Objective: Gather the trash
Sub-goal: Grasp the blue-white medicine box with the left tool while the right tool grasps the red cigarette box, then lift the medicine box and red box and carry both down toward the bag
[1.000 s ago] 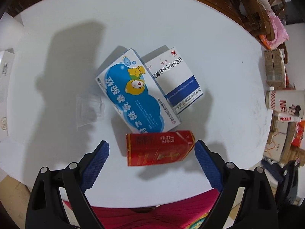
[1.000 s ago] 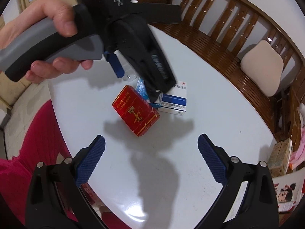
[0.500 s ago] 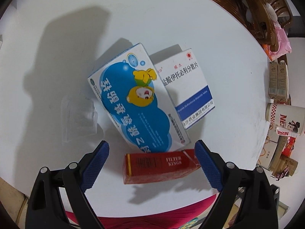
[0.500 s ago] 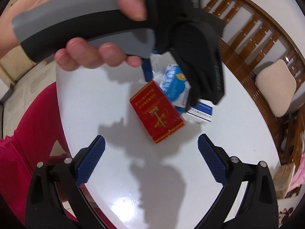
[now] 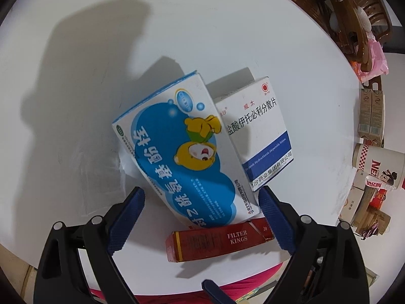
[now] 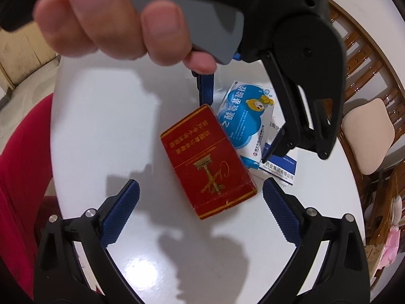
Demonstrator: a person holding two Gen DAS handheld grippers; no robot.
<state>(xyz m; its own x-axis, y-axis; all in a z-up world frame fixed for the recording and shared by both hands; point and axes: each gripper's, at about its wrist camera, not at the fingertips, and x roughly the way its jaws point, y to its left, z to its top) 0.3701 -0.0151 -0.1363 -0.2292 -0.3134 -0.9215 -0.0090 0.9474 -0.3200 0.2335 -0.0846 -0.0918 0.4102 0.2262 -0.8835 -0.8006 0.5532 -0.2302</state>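
Three boxes lie together on the round white table (image 5: 227,30): a blue-and-white medicine box with a bear (image 5: 184,157), a white-and-blue tablet box (image 5: 258,131) beside it, and a red cigarette pack (image 5: 217,240) nearest me. My left gripper (image 5: 200,215) is open, its fingers straddling the near end of the bear box, above the red pack. In the right wrist view my right gripper (image 6: 200,210) is open, just short of the red pack (image 6: 207,162), with the bear box (image 6: 243,116) and the left gripper (image 6: 235,114) behind it.
A clear plastic wrapper (image 5: 101,177) lies left of the bear box. Paper cups and cartons (image 5: 374,162) stand off the table's right edge. A wooden bench with a cushion (image 6: 367,136) curves behind the table. A red-clothed lap (image 6: 20,167) is at the near edge.
My left gripper has moved forward and down over the boxes, its fingers now around the bear box's near end. My right gripper has closed in on the red pack.
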